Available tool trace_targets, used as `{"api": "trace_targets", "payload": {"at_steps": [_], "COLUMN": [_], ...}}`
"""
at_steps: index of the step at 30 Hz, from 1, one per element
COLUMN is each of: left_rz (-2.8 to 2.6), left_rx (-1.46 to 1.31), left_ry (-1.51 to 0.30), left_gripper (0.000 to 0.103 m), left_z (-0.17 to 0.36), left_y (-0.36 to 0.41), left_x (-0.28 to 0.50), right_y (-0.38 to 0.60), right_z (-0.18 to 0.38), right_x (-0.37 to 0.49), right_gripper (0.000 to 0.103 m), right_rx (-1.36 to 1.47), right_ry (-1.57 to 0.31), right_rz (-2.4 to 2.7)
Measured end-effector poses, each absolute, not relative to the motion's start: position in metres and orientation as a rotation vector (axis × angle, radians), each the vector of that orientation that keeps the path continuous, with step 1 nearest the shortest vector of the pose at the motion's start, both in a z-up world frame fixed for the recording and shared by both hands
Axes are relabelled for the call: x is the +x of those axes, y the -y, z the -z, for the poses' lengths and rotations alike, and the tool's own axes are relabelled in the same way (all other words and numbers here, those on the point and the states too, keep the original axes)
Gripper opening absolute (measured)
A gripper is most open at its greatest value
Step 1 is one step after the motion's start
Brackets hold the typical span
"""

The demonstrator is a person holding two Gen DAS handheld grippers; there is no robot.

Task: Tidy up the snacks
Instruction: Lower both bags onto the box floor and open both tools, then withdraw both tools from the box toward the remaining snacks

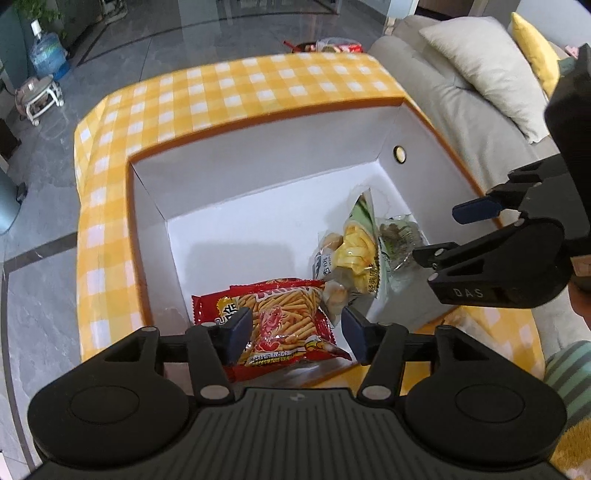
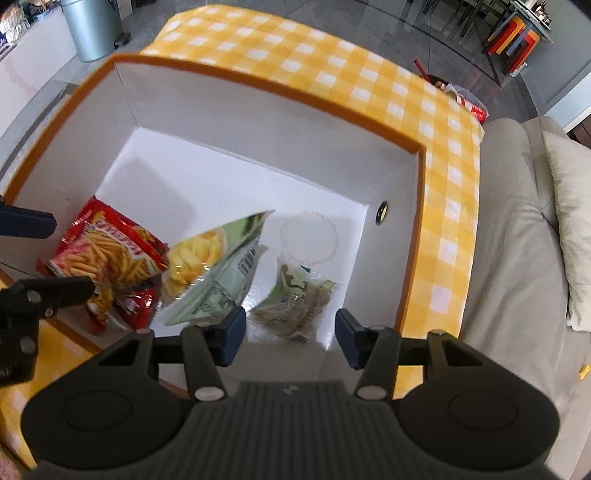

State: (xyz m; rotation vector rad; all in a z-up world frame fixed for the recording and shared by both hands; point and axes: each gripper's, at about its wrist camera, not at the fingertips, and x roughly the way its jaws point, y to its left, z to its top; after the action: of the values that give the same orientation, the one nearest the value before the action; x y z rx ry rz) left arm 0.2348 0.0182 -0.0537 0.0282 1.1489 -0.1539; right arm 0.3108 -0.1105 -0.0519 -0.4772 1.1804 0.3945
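A white box with an orange rim (image 1: 258, 125) stands on the yellow checked tablecloth. Inside lie a red packet of shrimp sticks (image 1: 284, 317), a green-and-yellow chip bag (image 1: 354, 243) leaning on it, and a small clear packet of dark snacks (image 1: 399, 236). My left gripper (image 1: 295, 336) is open above the red packet. My right gripper (image 2: 290, 336) is open above the box's near right corner, over the clear packet (image 2: 295, 302). The right wrist view also shows the red packet (image 2: 107, 254), the chip bag (image 2: 210, 266) and the box rim (image 2: 258, 85). The right gripper shows in the left wrist view (image 1: 447, 232).
A beige sofa (image 1: 461, 110) with a cream cushion (image 1: 487, 74) borders the table's right side. More snack packets (image 1: 332, 46) lie beyond the table's far edge. A water jug (image 1: 48, 55) and a small stool stand on the grey floor at left. A grey bin (image 2: 92, 26) stands beyond the table.
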Motion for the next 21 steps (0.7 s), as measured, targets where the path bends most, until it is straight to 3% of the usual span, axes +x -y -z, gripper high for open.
{"api": "trace_targets", "payload": {"at_steps": [21], "left_rz": [0.166], "left_rx": [0.169], "left_ry": [-0.952], "left_gripper": [0.068], "left_z": [-0.017], "left_y": [-0.014], "left_x": [0.14], "right_y": [0.134], "right_z": [-0.012], "right_x": [0.22], "right_gripper": [0.062], "right_rx": [-0.354], "right_ry": [-1.032], "right_rz": [-0.45]}}
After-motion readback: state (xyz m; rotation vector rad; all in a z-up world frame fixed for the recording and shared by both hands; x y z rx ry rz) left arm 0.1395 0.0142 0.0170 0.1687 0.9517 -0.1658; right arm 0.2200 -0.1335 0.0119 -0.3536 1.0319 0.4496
